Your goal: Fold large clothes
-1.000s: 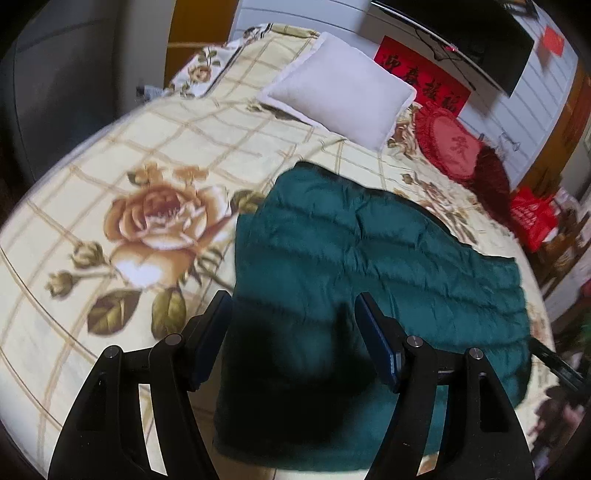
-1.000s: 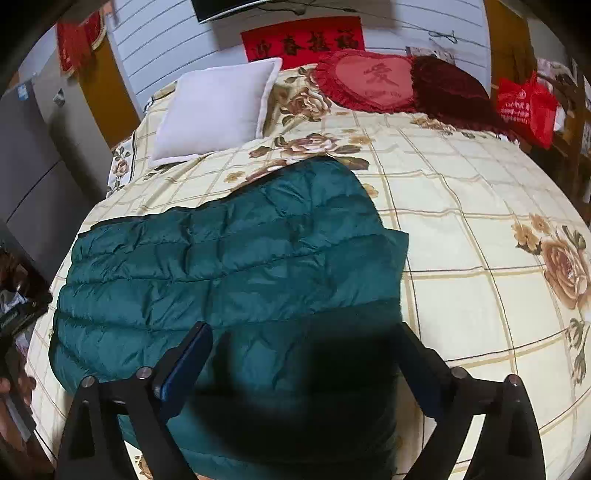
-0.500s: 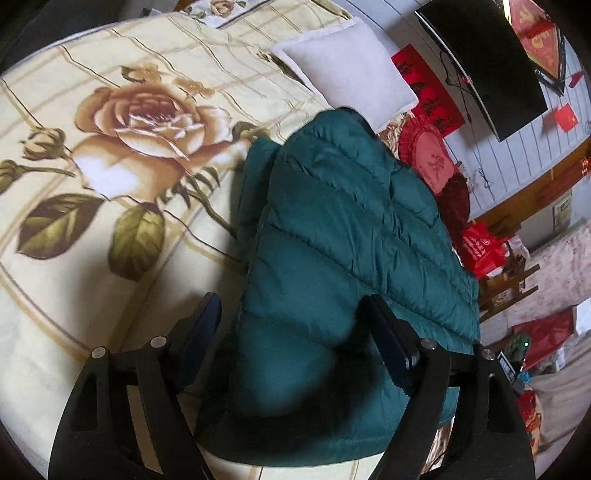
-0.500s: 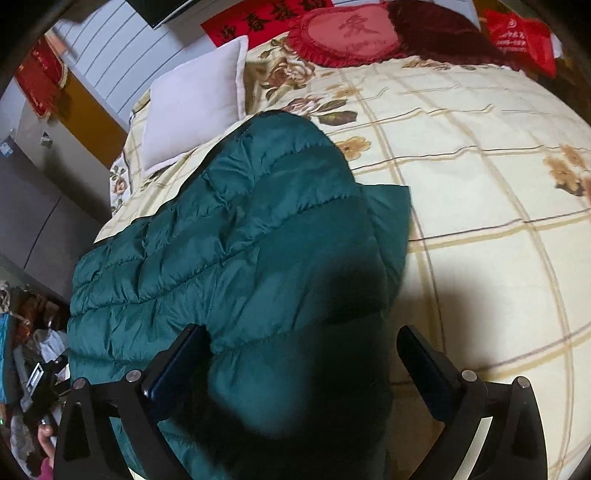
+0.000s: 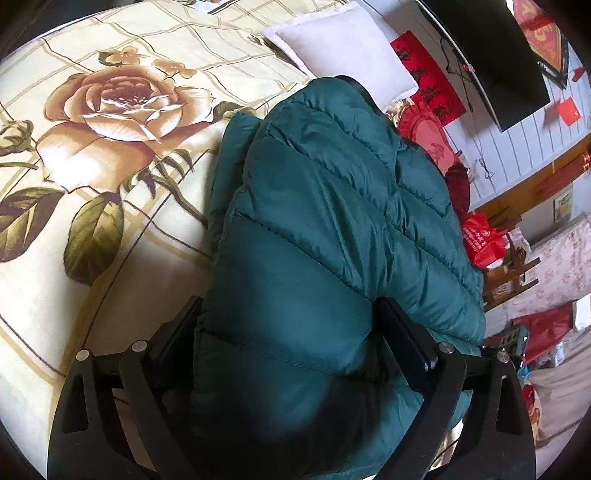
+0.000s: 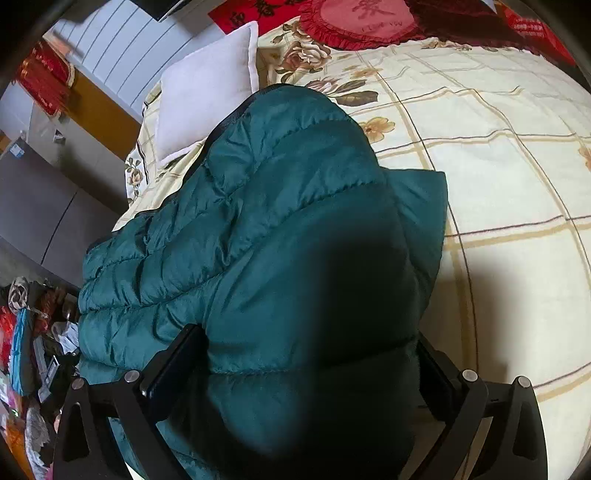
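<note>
A dark green quilted down jacket [image 5: 332,221] lies on the floral bedspread [image 5: 92,129]. Its near edge bulges up between the wide-spread fingers of my left gripper [image 5: 288,332]. The jaws stand open around the padding. In the right wrist view the same jacket [image 6: 277,221] fills the space between the fingers of my right gripper [image 6: 306,354], which are also spread wide. The fingertips of both grippers are partly hidden by fabric. A flat lower layer of the jacket [image 6: 424,206] shows beside the raised part.
A white pillow [image 5: 347,48] and a red round cushion [image 6: 365,18] lie at the head of the bed. A dark television [image 5: 491,55] hangs on the wall. Red bags and wooden furniture [image 5: 491,251] stand beside the bed, and clutter [image 6: 29,332] is on the floor.
Both grippers have moved forward and low onto the jacket's near edge. The jacket, flat a second ago, now bulges up between each pair of fingers.
</note>
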A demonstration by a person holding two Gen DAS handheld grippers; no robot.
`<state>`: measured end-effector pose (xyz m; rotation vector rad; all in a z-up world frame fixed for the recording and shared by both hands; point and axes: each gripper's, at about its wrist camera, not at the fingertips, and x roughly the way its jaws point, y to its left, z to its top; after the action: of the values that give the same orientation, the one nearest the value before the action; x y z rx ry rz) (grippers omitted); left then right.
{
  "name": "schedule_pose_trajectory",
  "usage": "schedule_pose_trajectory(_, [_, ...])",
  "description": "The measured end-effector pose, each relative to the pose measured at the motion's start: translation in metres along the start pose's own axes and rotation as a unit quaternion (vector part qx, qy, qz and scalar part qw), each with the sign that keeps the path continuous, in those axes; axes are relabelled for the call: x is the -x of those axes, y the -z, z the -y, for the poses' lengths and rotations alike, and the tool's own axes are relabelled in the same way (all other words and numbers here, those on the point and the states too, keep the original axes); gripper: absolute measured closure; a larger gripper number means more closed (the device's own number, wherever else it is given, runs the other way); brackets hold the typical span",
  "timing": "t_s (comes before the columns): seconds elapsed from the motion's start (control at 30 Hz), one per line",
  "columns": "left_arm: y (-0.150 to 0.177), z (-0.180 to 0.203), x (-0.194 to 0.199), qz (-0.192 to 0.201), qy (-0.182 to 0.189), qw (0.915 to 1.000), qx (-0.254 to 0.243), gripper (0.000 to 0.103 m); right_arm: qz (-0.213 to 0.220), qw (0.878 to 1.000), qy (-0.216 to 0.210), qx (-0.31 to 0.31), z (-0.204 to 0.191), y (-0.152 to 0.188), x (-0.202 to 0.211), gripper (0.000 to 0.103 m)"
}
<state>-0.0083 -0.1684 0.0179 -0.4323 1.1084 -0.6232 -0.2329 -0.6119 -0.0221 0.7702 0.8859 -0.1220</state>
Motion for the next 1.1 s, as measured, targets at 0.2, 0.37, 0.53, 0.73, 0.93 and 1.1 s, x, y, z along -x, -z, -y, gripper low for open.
schedule_pose_trajectory(0.2, [0.000, 0.008, -0.002, -0.008, -0.001, 0.9998, -0.019, 0.018, 0.010, 1.000, -0.010, 0.013, -0.016, 0.014, 0.009, 0.027])
schedule_pose_trajectory(0.37, [0.003, 0.027, 0.007, 0.003, -0.008, 0.9987, -0.051, 0.041, 0.019, 0.999, -0.005, 0.032, -0.032, 0.020, 0.029, 0.054])
schedule_pose_trajectory(0.53, [0.001, 0.046, 0.032, 0.014, 0.005, 0.9970, -0.076, 0.058, 0.046, 0.998, -0.014, 0.050, -0.057, 0.032, 0.063, 0.065])
schedule_pose_trajectory(0.73, [0.020, 0.062, 0.071, 0.013, 0.029, 0.9915, -0.126, 0.060, 0.051, 0.996, -0.038, 0.055, -0.073, 0.063, 0.109, 0.066])
schedule_pose_trajectory(0.93, [0.066, 0.043, 0.104, -0.008, 0.042, 0.9899, -0.135, 0.061, 0.038, 0.997, -0.058, 0.036, -0.059, 0.112, 0.136, 0.066])
schedule_pose_trajectory(1.1, [0.093, 0.018, 0.096, -0.033, 0.007, 0.9934, -0.110, 0.054, 0.019, 1.000, 0.011, 0.013, -0.039, 0.132, 0.118, 0.048])
